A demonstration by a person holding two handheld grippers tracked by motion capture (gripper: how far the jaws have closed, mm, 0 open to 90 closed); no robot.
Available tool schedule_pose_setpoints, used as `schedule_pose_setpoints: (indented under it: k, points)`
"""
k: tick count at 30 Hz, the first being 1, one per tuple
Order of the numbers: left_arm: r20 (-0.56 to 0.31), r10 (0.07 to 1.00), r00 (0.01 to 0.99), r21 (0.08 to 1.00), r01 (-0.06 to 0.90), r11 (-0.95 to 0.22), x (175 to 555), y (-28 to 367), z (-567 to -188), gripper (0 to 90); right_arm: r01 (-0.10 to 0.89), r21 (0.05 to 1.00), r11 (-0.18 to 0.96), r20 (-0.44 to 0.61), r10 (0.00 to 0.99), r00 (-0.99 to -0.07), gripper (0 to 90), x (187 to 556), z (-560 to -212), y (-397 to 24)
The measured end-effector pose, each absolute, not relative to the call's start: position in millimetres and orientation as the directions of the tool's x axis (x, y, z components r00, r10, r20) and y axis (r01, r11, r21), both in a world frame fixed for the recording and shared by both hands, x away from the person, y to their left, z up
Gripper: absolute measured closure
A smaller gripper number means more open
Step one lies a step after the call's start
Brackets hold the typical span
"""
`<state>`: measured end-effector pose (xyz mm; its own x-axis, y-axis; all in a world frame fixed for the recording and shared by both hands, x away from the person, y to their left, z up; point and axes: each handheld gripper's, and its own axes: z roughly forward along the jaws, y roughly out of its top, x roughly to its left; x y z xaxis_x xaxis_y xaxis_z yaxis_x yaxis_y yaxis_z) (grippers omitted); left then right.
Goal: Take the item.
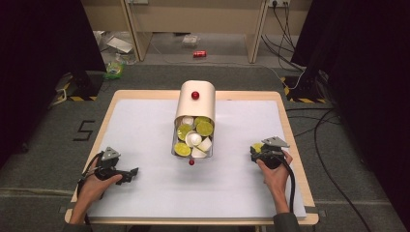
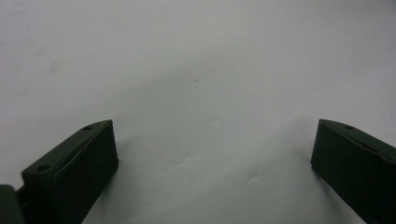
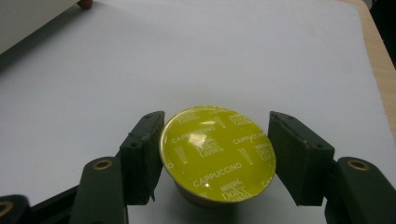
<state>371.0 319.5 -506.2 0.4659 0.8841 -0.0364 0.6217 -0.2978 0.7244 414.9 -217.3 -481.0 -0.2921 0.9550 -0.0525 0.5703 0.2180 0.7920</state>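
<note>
A yellow-lidded coffee capsule (image 3: 217, 156), printed with "Cappuccino", sits upright between the two black pads of my right gripper (image 3: 217, 119), which press on its sides just above the white sheet. From above, that gripper (image 1: 256, 149) is at the table's right side with the capsule's yellow lid (image 1: 257, 146) peeking out. A beige container (image 1: 196, 104) lies at the table's middle, its open end holding several yellow-green and white capsules (image 1: 193, 137). My left gripper (image 1: 130, 173) rests at the front left, jaws wide apart (image 2: 215, 126) over bare white sheet with nothing between them.
A small red ball (image 1: 192, 162) lies just in front of the container's mouth, and a red knob (image 1: 195, 95) sits on its top. The white sheet (image 1: 145, 130) covers the wooden table (image 1: 285, 121). Cables and a red can (image 1: 199, 53) lie on the floor beyond.
</note>
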Motion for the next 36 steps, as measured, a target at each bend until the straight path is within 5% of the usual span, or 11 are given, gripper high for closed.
schedule_pose_setpoints:
  k: [14,36]
  points:
    - [-0.038,0.884,0.466,0.724,0.622,-0.297,371,320,-506,0.0,0.539,0.829,0.152,0.009,0.958,-0.285,24.8,411,-468,-222]
    - [-0.041,0.884,0.466,0.725,0.623,-0.295,371,320,-506,0.0,0.433,0.889,0.147,0.031,0.926,-0.377,23.1,381,-427,-205]
